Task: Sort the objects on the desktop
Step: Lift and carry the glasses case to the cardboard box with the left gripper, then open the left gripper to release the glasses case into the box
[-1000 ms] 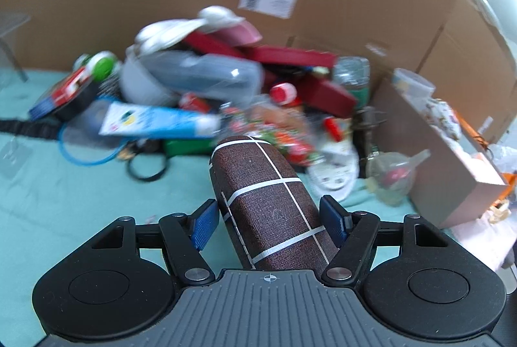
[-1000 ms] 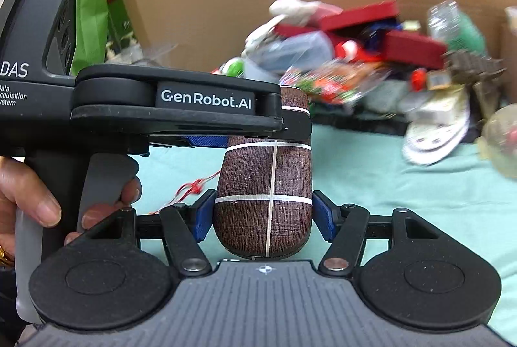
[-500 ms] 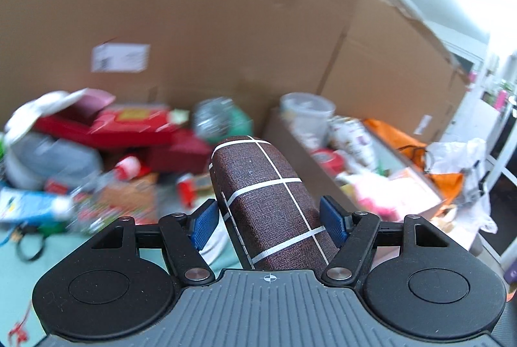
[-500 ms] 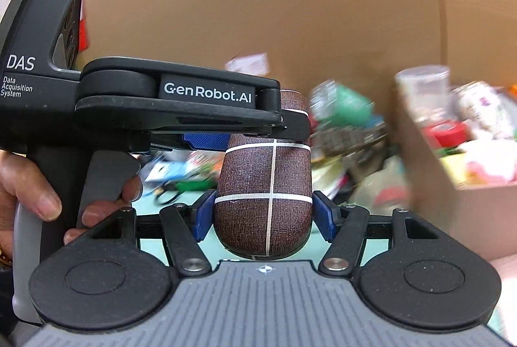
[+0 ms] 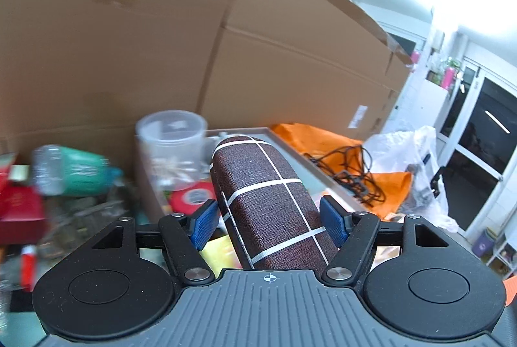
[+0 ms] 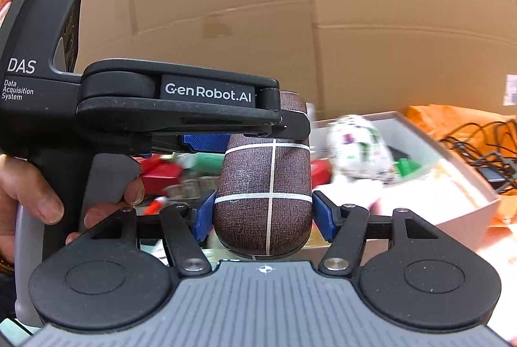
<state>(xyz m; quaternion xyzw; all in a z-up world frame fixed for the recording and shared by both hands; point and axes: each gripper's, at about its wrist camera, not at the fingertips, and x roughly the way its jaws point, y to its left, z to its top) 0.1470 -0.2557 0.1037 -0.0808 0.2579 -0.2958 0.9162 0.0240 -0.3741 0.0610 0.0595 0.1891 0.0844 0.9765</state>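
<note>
Between both pairs of blue pads, the brown checked case (image 5: 271, 211) now hangs in front of the sorting box instead of the clutter pile.

Nearest, the left gripper (image 5: 269, 219) and right gripper (image 6: 263, 212) each stay clamped on the case, one at either end. A second ago the pile filled both views; now the cardboard box (image 6: 465, 182) of sorted things lies just beyond, to the right, so a drop-off looks close.
</note>
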